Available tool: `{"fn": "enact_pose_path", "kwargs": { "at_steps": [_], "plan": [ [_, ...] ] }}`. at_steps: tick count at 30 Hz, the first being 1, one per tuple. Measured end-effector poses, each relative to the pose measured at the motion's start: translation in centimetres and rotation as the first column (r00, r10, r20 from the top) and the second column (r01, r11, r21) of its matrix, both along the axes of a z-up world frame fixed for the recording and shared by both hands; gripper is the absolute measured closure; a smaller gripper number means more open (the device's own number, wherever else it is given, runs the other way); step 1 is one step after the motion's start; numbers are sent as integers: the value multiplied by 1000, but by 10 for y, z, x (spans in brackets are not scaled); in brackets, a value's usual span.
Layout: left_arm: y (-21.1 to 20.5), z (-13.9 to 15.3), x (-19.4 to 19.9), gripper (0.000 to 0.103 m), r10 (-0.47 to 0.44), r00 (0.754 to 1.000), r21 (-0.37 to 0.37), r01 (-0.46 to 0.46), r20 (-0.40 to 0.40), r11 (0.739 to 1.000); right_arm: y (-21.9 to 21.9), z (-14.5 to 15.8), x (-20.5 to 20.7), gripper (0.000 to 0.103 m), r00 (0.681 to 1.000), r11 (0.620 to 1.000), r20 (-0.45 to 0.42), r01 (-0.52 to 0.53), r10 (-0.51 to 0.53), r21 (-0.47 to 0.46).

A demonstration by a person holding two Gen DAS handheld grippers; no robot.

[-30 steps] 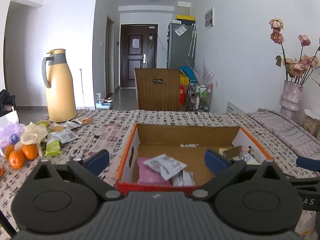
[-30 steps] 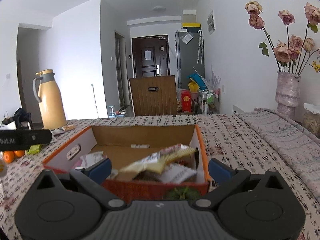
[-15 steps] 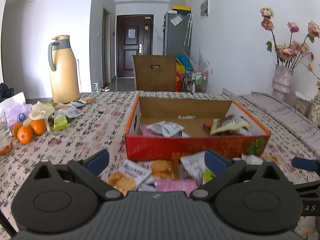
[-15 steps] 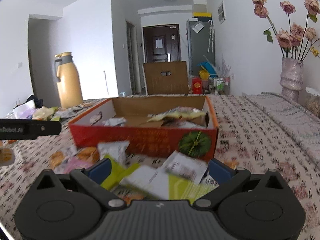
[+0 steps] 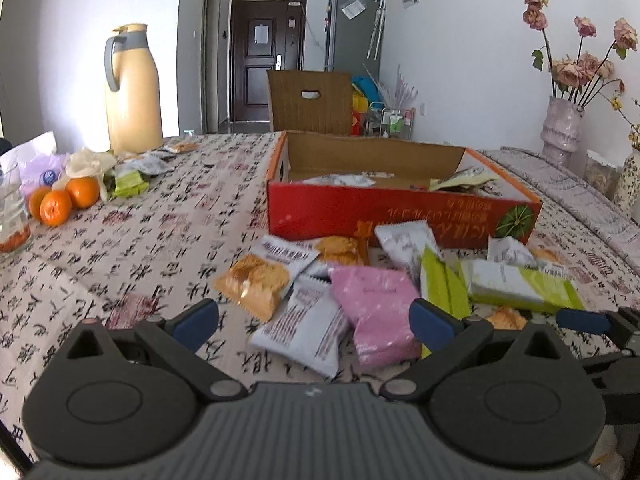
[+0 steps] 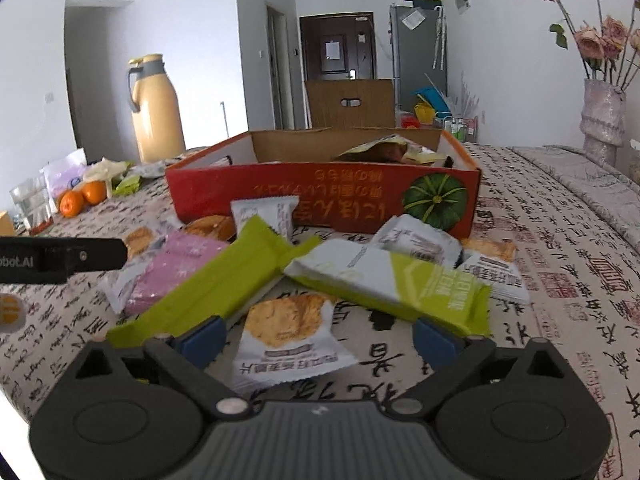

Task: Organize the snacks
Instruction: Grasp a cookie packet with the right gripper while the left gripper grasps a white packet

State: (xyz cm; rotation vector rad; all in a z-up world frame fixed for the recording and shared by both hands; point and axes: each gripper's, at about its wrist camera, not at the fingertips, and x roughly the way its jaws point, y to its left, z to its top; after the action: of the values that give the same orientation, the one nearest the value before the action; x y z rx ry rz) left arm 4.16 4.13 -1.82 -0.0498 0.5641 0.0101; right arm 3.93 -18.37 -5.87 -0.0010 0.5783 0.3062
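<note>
Left gripper [image 5: 314,322]: jaws wide apart, empty, lower centre of frame above the grey-and-pink packets
Right gripper [image 6: 318,338]: jaws wide apart, empty, straddling the biscuit packet [image 6: 290,330] at lower centre
Snack pile [image 6: 304,264]: loose on the tablecloth, just in front of the red box [image 6: 320,196] at mid-frame
Advised grip: likely close on a packet's crimped edge, lift clear of neighbours, drop inside the box
Count: two long green bars, one pink pack, three oranges [image 5: 64,200] at left
</note>
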Motion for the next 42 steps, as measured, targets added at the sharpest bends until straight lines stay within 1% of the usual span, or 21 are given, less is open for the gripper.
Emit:
{"fn": "enact_pose_path", "kwargs": {
  "at_steps": [3,5,6,12,14,18,23,28,29,31,33,35,40,41,42],
  "plan": [
    [4,-2,-2,0,4,1000,-6,-4,-3,1000,6,-2,2,19,1000,1000,2,-13,13,-15],
    [5,-3,-3,0,2,1000,-8,-2,-5,1000,11,-4,4,30,1000,999,0,-18,18,-32],
    [5,-3,-3,0,1,1000,-9,-1,-6,1000,14,-5,5,42,1000,999,-6,-23,23,-40],
    [8,-7,0,0,2,1000,-12,-3,-17,1000,18,-5,1,45,998,997,5,-55,56,-60],
    [9,-8,1,0,4,1000,-10,-4,-20,1000,17,-4,-1,56,998,997,8,-58,59,-52],
    [13,-10,6,0,13,1000,17,-13,-26,1000,9,0,-5,61,999,998,26,-45,46,-38],
    [16,-14,21,0,22,999,80,-18,-44,997,-4,8,-10,62,998,1000,60,-11,12,-21],
    [13,-21,35,0,-12,997,122,21,-78,992,-18,15,-10,62,995,999,88,39,-38,-9],
    [12,-23,39,2,-18,996,127,30,-90,991,-21,15,-9,62,995,999,90,49,-49,-7],
    [11,-25,44,12,-44,992,123,58,-115,991,-26,16,-8,62,994,998,93,65,-64,-1],
    [9,-27,49,28,-70,988,114,86,-138,990,-31,17,-6,62,992,997,95,77,-77,5],
    [7,-29,51,32,-87,984,115,106,-155,988,-33,16,-5,62,992,997,95,83,-83,9],
    [4,-29,55,40,-111,980,109,130,-165,985,-35,14,-3,62,992,996,91,87,-88,18],
    [3,-29,55,45,-117,979,108,136,-166,985,-36,13,-2,62,992,996,90,87,-88,20],
    [2,-29,55,54,-129,978,102,147,-165,984,-36,13,-3,62,992,996,90,85,-87,22]
  ]
}}
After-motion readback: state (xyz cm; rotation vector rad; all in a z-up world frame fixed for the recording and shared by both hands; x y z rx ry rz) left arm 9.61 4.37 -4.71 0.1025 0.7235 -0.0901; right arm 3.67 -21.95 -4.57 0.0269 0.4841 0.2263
